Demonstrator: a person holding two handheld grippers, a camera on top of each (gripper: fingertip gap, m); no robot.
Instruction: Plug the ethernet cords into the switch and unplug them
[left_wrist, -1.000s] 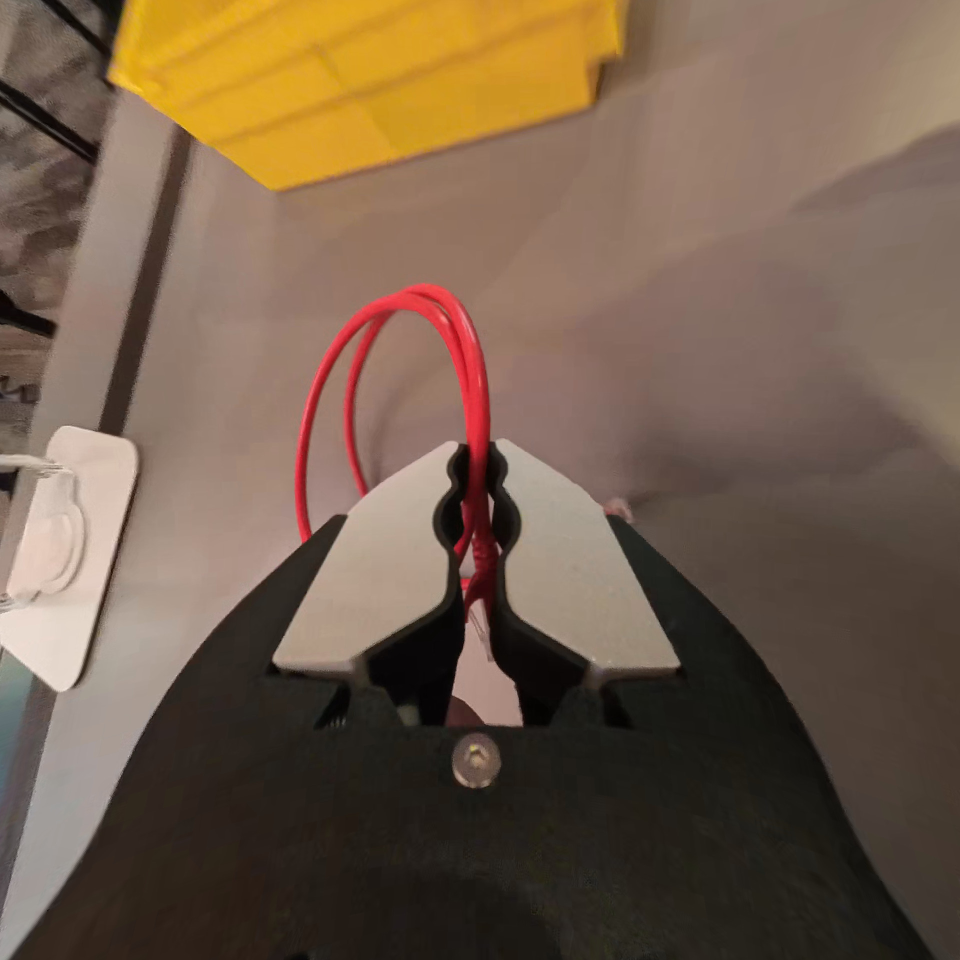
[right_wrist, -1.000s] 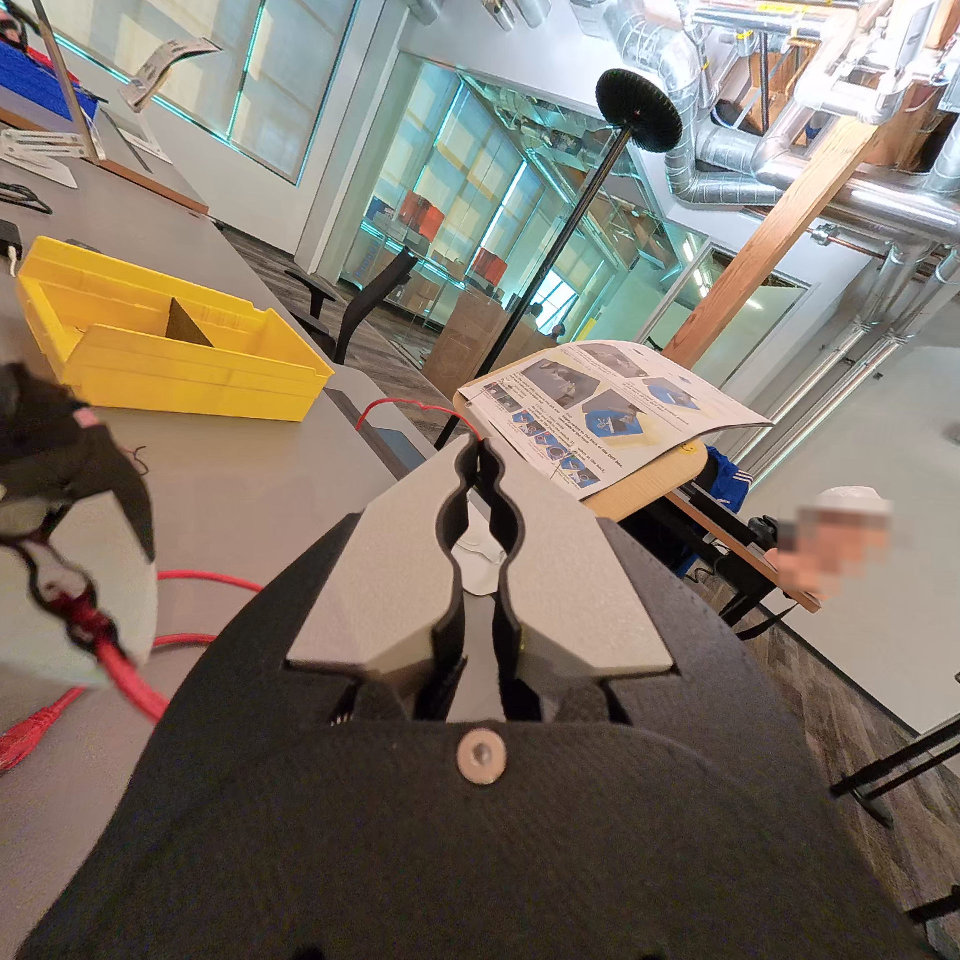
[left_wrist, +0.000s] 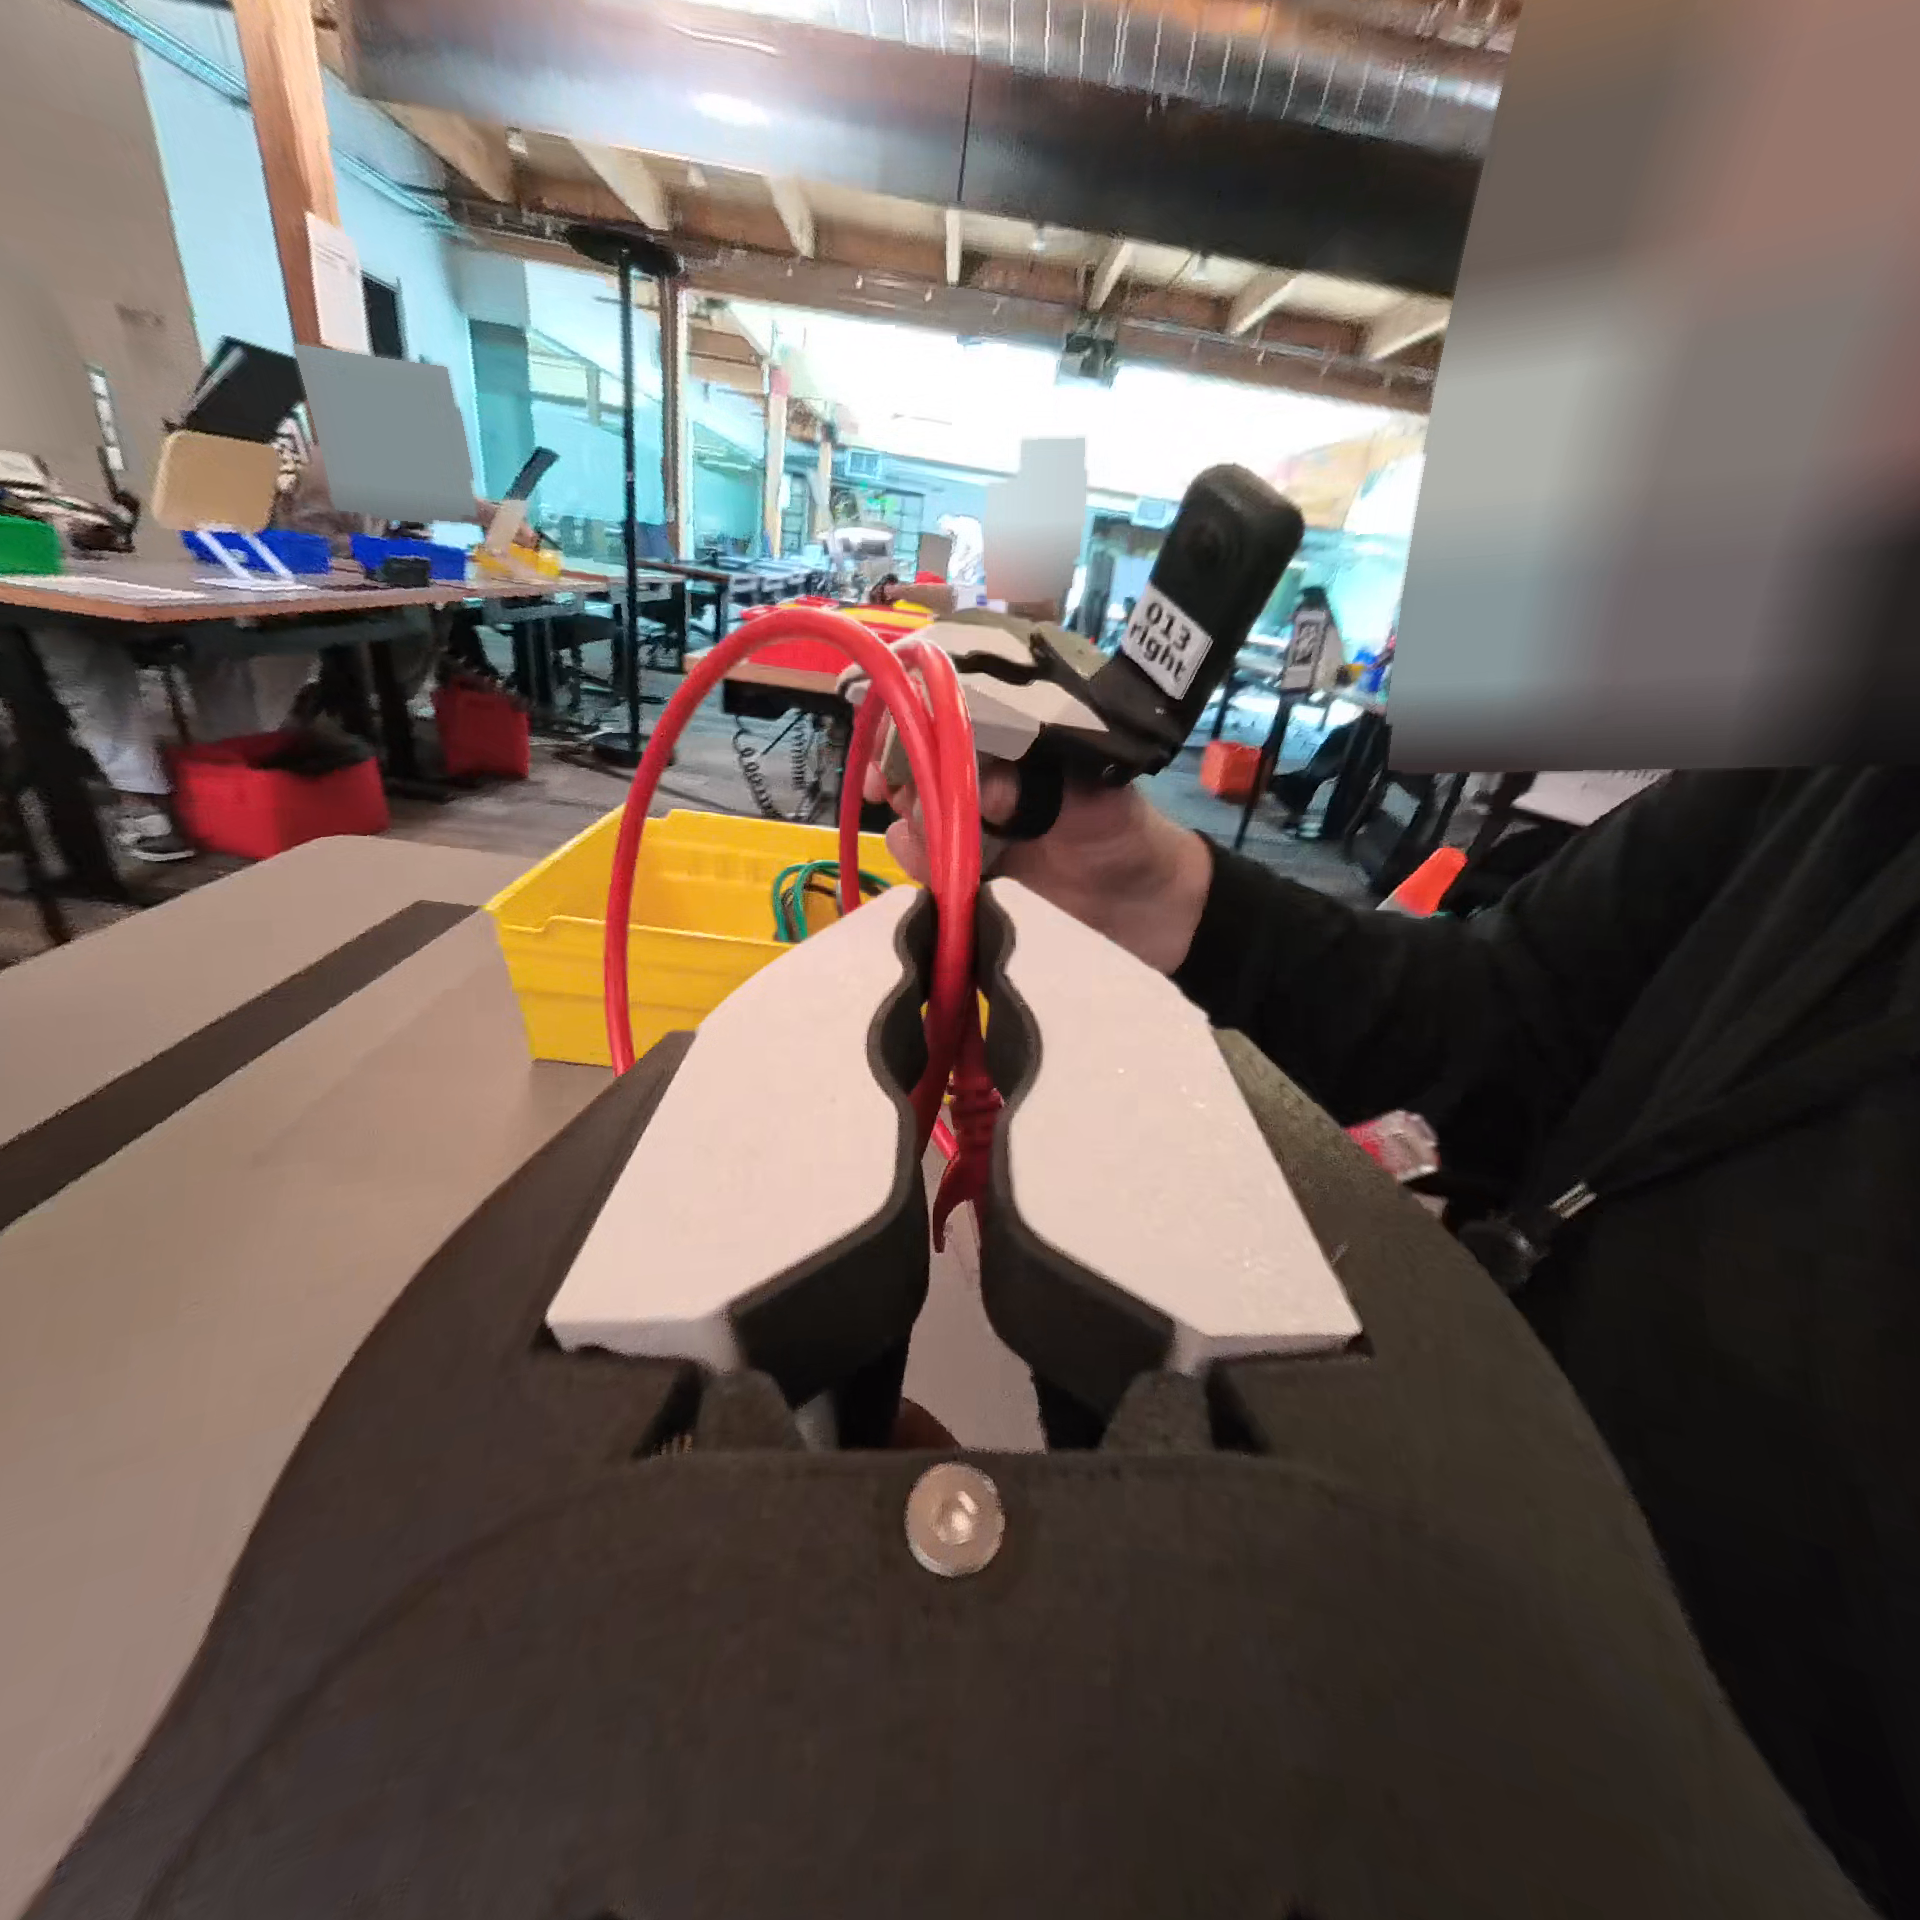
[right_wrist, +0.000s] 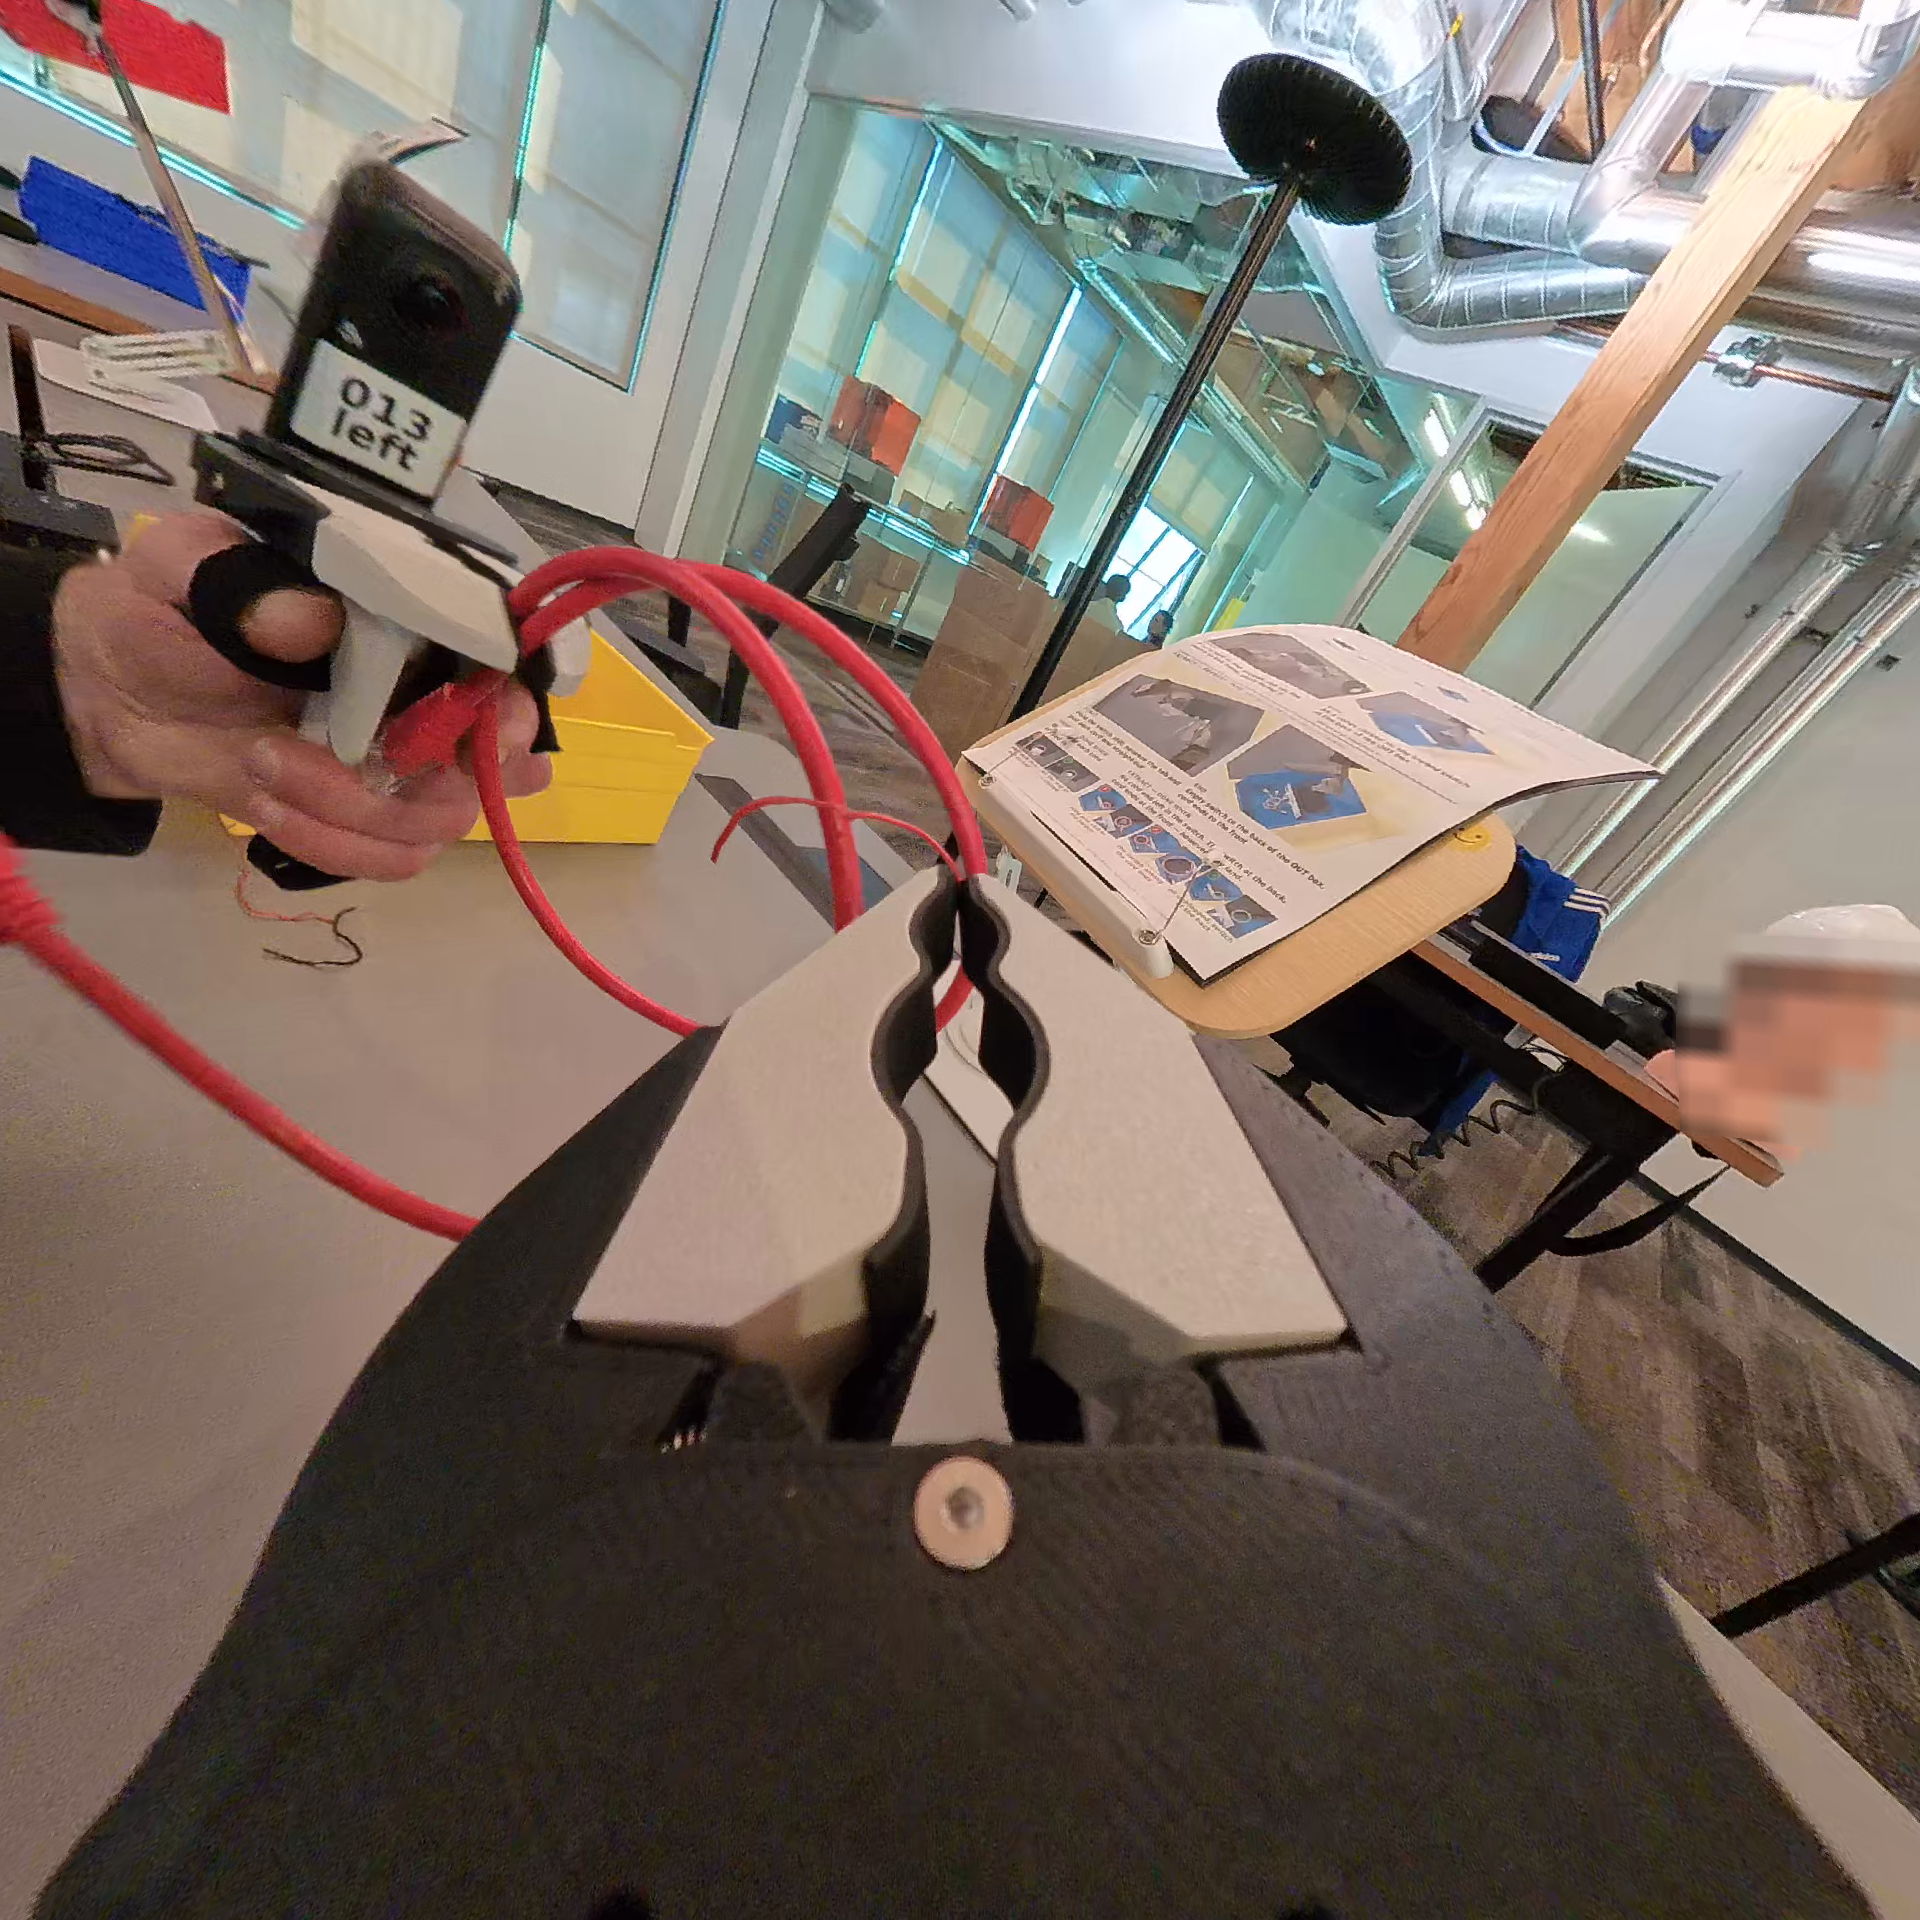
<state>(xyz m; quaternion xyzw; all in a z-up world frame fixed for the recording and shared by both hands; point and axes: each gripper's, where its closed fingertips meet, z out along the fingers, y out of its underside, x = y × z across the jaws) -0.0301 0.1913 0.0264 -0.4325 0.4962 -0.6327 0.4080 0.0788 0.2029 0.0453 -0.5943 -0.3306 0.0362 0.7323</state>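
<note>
Red ethernet cord (left_wrist: 940, 790) is the thing in hand: several strands of it run up between the fingers of the left gripper (left_wrist: 951, 920), whose jaws are pressed together on the bundle, with the ribbed red boot of a plug sitting lower in the gap. In the left wrist view the cord loops up and over in the centre of the frame, in front of the yellow bin (left_wrist: 665, 935). Holding it bunched like this likely keeps the slack off the grey table (right_wrist: 312, 1039) while a plug end is sorted out.

From the right wrist view, the same cord (right_wrist: 790, 675) arcs from the left gripper (right_wrist: 520, 655) at upper left down toward the centre, passing behind the tips of the right gripper (right_wrist: 961, 904). That gripper's jaws look nearly closed, only a narrow slot between them, and nothing is visibly held; the cord seems to lie just beyond the tips, though contact there is hard to judge. Another stretch of cord runs along the left edge of the frame and down under the gripper body.

A clear plug end (left_wrist: 1397, 1138) shows at the right of the left wrist view, close to the person's dark sleeve (left_wrist: 1558, 935). No switch can be made out for certain, so plugging in appears not yet begun. A board with an instruction sheet (right_wrist: 1299, 769) stands at the right, presumably as reference.
</note>
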